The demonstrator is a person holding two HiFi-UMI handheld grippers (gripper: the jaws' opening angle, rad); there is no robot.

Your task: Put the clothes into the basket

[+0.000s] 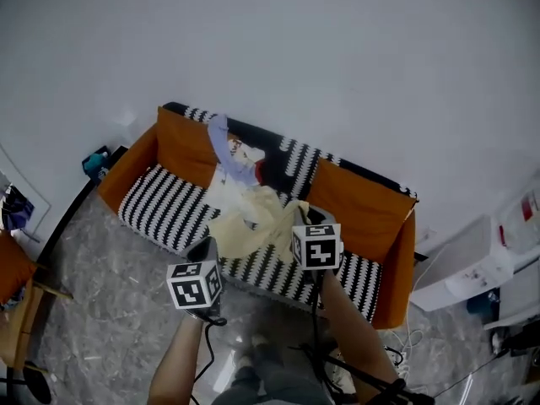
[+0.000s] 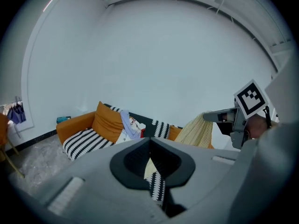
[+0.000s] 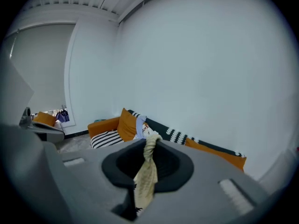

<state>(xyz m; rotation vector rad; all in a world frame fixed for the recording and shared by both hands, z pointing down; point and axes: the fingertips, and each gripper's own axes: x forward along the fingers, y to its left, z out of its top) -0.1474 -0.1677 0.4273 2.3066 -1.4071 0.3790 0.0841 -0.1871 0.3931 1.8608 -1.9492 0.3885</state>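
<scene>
The yellow cloth (image 1: 245, 224) hangs at the centre of the head view, stretched between the two grippers above the striped seat of the sofa (image 1: 164, 205). The right gripper (image 3: 152, 138) has its jaws pinched on a twisted bunch of that cloth, and the rest trails down from the tips in a loose rope. The left gripper (image 1: 207, 245) has its jaws together too, apparently on a thin edge at the cloth's lower left corner, though its own view shows only a pale strip beneath the closed tips. A lilac garment (image 1: 221, 142) lies draped over the sofa back at the upper centre, with a white printed piece (image 1: 238, 163) just below it. No basket shows in any view. The cloth looks light, thin and limp, so it should sag and swing rather than keep a shape. It is likely to slide out of a shallow pinch, so a gathered fold near an edge is the safer hold. Two holds set apart should keep it from dragging.
</scene>
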